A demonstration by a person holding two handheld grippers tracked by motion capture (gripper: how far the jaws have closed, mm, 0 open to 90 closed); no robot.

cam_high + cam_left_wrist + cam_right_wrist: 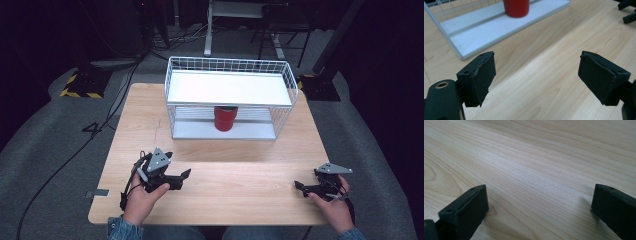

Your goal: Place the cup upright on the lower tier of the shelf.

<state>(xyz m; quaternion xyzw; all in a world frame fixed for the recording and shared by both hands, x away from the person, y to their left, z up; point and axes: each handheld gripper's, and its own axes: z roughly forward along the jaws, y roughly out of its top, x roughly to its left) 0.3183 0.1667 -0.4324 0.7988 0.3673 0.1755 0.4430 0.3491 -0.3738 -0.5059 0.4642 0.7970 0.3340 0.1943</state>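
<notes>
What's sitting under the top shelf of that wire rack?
A red cup stands on the wire rack's lower shelf. The top shelf covers its rim and whatever it contains.

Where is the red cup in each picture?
High view: the red cup stands mid-picture on the lower shelf of the white rack.
Left gripper view: the cup is at the top edge, cut off.
Right gripper view: wood grain.
Shared landmark: the wooden table.

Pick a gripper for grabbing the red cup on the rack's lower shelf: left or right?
Left, probably. The left gripper is open and faces the red cup; the right gripper, also open, faces bare table.
</notes>
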